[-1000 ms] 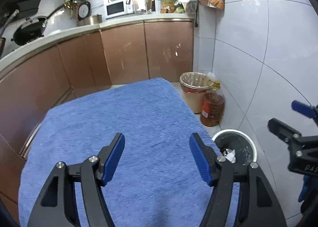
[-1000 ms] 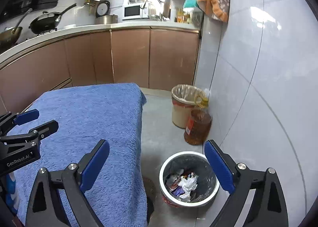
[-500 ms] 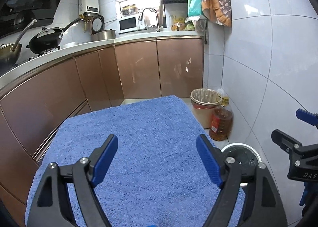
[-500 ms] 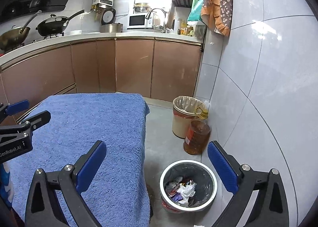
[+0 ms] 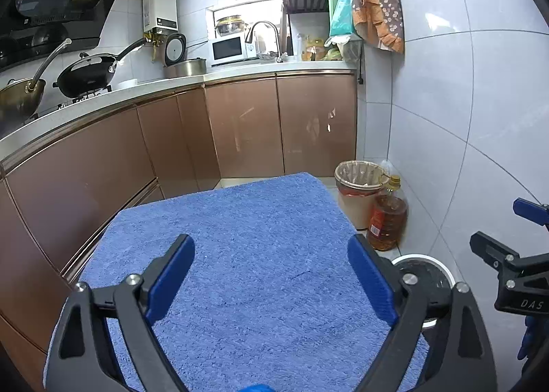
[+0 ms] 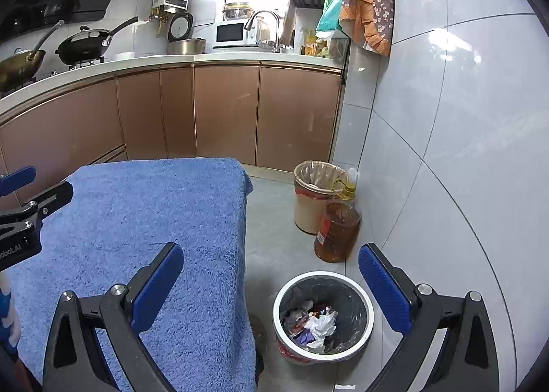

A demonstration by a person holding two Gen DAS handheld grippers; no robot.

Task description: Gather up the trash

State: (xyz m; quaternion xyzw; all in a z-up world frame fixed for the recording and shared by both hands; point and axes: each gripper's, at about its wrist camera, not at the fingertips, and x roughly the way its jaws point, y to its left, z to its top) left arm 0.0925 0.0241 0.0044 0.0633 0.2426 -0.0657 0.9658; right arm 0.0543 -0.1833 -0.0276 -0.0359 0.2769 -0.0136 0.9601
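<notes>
Above blue-towelled surface: left claw, right claw both spread, empty; trash in floor bin.

A blue towel drapes a table before copper-brown cabinets. An oil bottle stands on the floor by the tiled wall. Two woks, a microwave and a faucet line the counter.
</notes>
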